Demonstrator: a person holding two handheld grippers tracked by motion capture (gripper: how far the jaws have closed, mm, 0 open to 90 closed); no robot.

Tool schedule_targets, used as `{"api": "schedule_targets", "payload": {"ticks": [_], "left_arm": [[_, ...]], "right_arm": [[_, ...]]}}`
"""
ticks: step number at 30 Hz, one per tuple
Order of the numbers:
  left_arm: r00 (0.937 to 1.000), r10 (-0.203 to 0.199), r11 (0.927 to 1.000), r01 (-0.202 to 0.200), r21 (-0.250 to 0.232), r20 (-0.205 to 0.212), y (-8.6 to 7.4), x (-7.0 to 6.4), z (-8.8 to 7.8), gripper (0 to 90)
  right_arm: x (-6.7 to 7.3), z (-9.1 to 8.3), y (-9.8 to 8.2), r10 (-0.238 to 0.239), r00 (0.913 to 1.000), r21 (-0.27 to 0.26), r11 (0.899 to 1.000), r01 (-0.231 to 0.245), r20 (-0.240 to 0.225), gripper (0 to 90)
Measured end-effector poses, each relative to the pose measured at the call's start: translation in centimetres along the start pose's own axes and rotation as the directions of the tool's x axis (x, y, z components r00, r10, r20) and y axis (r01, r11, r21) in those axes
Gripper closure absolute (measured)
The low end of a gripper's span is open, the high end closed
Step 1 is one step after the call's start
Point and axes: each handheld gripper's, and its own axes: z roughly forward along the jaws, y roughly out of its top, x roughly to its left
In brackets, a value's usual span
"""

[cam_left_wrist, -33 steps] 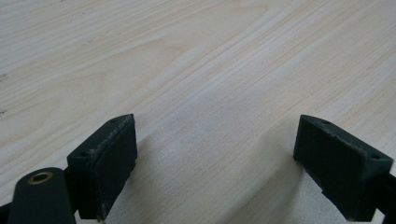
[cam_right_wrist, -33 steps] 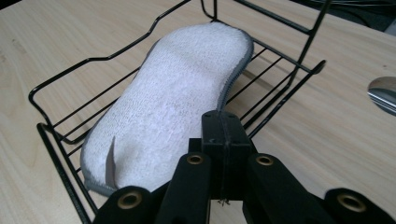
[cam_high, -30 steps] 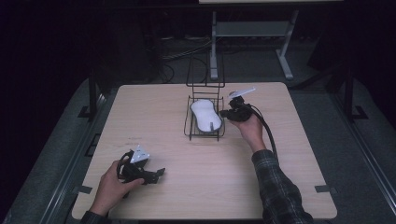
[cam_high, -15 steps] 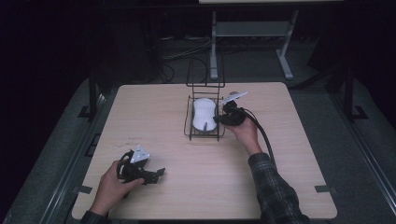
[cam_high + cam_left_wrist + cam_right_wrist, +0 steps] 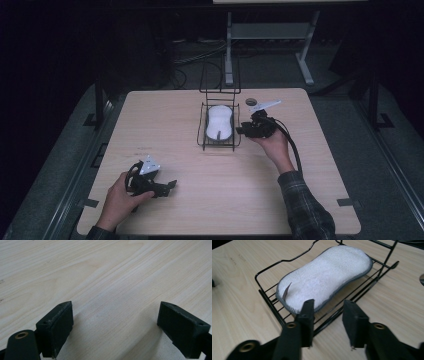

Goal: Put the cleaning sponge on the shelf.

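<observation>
The white sponge (image 5: 324, 278) lies flat in the black wire rack (image 5: 272, 308), just ahead of the right tool (image 5: 328, 316) and a little to its left. It looks light, soft and squashy, with a stitched grey rim; it would likely give under a pinch, so the best hold is probably across the near rounded end or along a long edge, clear of the wires. The rack itself looks stiff and thin, easy to snag. The right tool's jaws have just been opening and stand partly apart, with nothing between them, close to the rack's near rail. The left tool (image 5: 167, 186) rests low on the bench (image 5: 105, 277) well away from the rack, jaws wide apart and holding nothing
</observation>
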Motion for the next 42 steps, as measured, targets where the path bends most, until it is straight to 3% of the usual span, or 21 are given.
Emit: {"api": "schedule_targets", "payload": {"ticks": [5, 10, 13, 15, 18, 24, 32, 42], "left_arm": [[1.0, 0.001, 1.0, -0.001, 0.0, 0.0, 0.0, 0.0, 0.0, 12.6], [1.0, 0.0, 1.0, 0.0, 0.0, 0.001, 0.0, 0.0, 0.0, 12.6], [1.0, 0.0, 1.0, 0.0, 0.0, 0.001, 0.0, 0.0, 0.0, 12.6], [1.0, 0.001, 1.0, -0.001, 0.001, 0.001, 0.0, 0.0, 0.0, 12.6], [1.0, 0.001, 1.0, -0.001, 0.002, 0.001, 0.0, 0.0, 0.0, 12.6], [1.0, 0.001, 1.0, -0.001, -0.002, 0.001, 0.0, 0.0, 0.0, 12.6], [1.0, 0.002, 1.0, -0.002, -0.002, 0.0, 0.0, 0.0, 0.0, 12.6], [1.0, 0.001, 1.0, -0.001, -0.002, 0.0, 0.0, 0.0, 0.0, 12.7]], "right_arm": [[0.2, -1.4, -1.3, 0.004, 0.9994, -0.003, 1.0, -0.004, 0.033, 39.2], [0.2, -2.8, -3.0, 0.029, 0.9986, -0.021, 0.999, -0.028, 0.045, 28.5], [0.7, -3.8, -4.5, 0.009, 0.9956, -0.041, 0.999, -0.006, 0.093, 26.1], [1.1, -4.5, -5.5, 0.015, 0.9947, -0.056, 0.998, -0.01, 0.101, 23.3], [1.5, -5.2, -6.6, 0.025, 0.9931, -0.041, 0.999, -0.02, 0.114, 15.8], [2.2, -6.7, -9.0, 0.047, 0.9928, -0.029, 0.999, -0.044, 0.11, 9.8], [2.9, -8.4, -12.7, 0.076, 0.9859, -0.008, 0.997, -0.076, 0.149, 7.3], [3.1, -9.5, -16.5, 0.082, 0.9694, 0.018, 0.996, -0.088, 0.231, 7.1]]}}
